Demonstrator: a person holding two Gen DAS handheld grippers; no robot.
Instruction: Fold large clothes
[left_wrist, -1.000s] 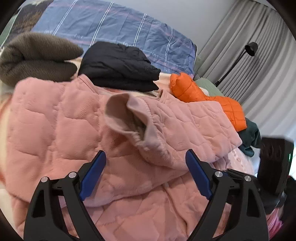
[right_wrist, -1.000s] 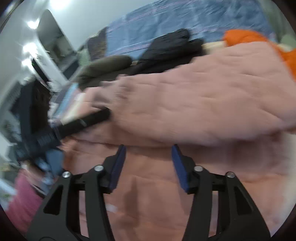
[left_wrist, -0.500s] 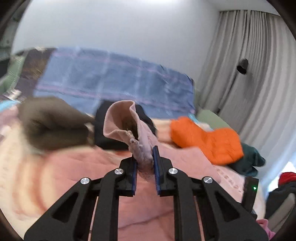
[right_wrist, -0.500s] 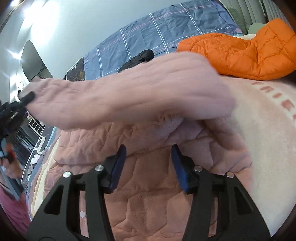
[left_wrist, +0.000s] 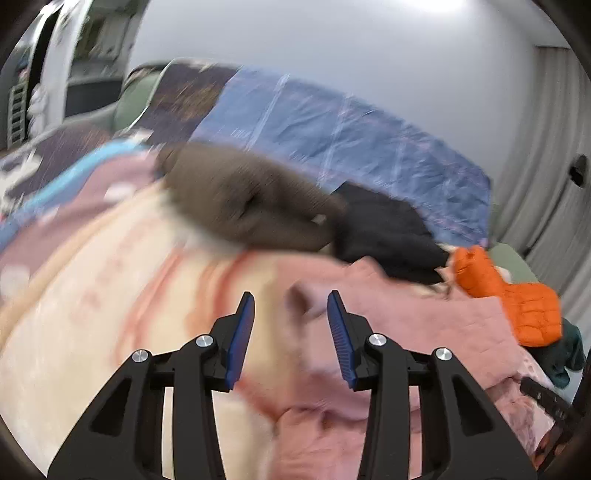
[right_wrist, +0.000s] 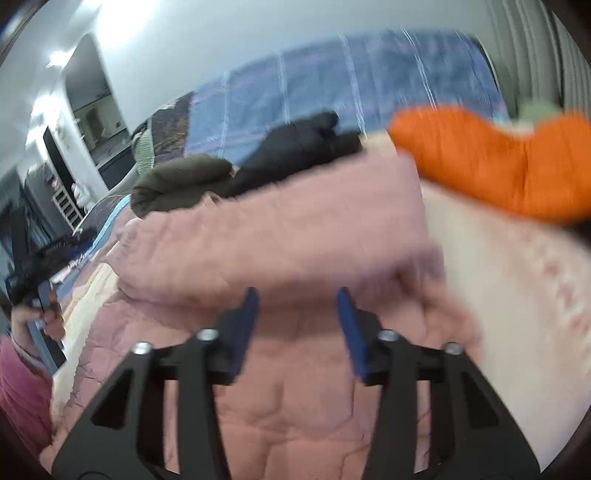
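The pink quilted garment lies spread on the bed, over a cream blanket with pink print near the bed's near edge. In the right wrist view a folded-over layer of it crosses just beyond the right gripper, whose jaws stand partly apart and are closing with nothing pressed between the blue pads; pink fabric lies under them. The left wrist view shows the left gripper with jaws partly apart and opening, empty, above the garment's edge and the cream blanket.

Only the right view shows a hand and pink sleeve at the left. Only the left view shows the dark green cloth beyond the orange puffer jacket. Both show the folded brown garment and folded black garment toward the far edge, before the blue plaid bedding.
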